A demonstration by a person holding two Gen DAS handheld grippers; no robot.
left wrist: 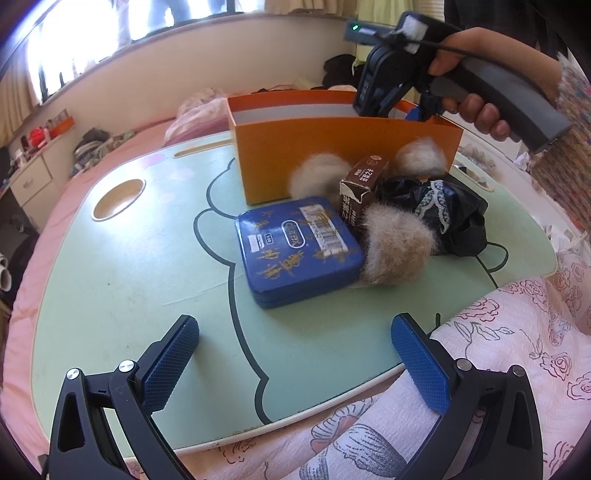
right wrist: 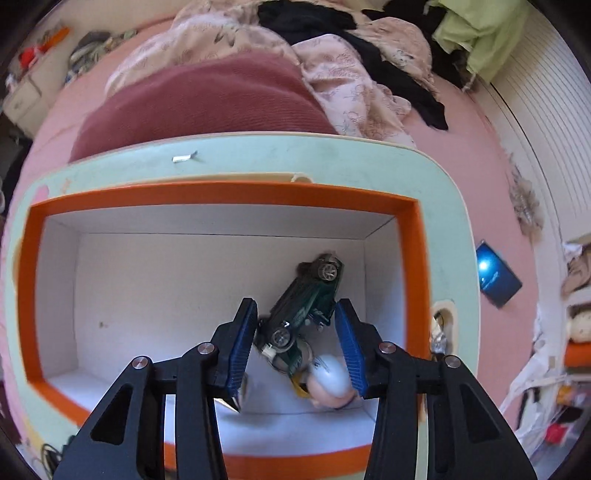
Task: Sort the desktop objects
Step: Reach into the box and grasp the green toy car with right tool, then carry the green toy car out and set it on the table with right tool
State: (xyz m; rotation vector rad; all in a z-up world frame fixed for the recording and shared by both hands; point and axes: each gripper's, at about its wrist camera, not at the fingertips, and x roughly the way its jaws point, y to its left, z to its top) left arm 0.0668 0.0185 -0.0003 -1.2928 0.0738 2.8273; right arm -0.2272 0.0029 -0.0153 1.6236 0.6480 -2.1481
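An orange box (left wrist: 332, 147) with a white inside stands at the back of the pale green lap table (left wrist: 129, 277). In front of it lie a blue tin (left wrist: 299, 251), a brown carton (left wrist: 364, 184), fluffy beige fur balls (left wrist: 397, 247) and a black crumpled bag (left wrist: 454, 218). My left gripper (left wrist: 295, 321) hovers open over the table's near edge, holding nothing. My right gripper (right wrist: 295, 306) points down into the orange box (right wrist: 221, 194) and is shut on a dark green toy car (right wrist: 306, 299). A blurred white rounded toy (right wrist: 330, 378) lies on the box floor beside it.
The table sits on a pink bed with a floral quilt (left wrist: 517, 350) at the near right. A dark red pillow (right wrist: 199, 107) and piled clothes (right wrist: 332, 33) lie behind the box. A phone (right wrist: 496, 277) rests on the bed at the right. A round cup recess (left wrist: 118, 199) marks the table's left.
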